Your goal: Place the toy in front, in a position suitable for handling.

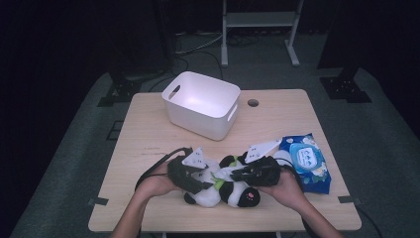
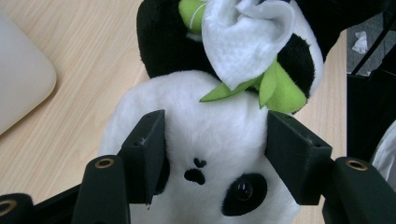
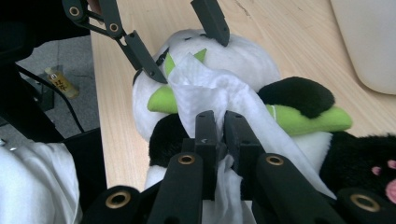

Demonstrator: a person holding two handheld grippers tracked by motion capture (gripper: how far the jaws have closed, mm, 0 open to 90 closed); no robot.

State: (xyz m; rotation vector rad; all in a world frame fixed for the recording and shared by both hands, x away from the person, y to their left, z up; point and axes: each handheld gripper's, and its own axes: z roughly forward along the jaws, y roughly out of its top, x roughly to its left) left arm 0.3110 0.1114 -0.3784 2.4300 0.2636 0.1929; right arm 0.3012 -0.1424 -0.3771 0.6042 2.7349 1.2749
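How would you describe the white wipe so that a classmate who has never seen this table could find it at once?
Start at the wooden table and go to its near edge, where a plush panda lies between two hand-held grippers. The wipe is the crumpled white sheet on the panda, pinched in the right gripper. Unlike the panda's fluffy white fur and green leaves, it is thin, creased and flat-textured.

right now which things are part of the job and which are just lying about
In the job:
- panda toy, head clamped by the left gripper
- white wipe, pinched by the right gripper against the panda

Lying about:
- white bin, behind the panda, apart from it
- blue pack of wipes, by the right hand
- table under it all
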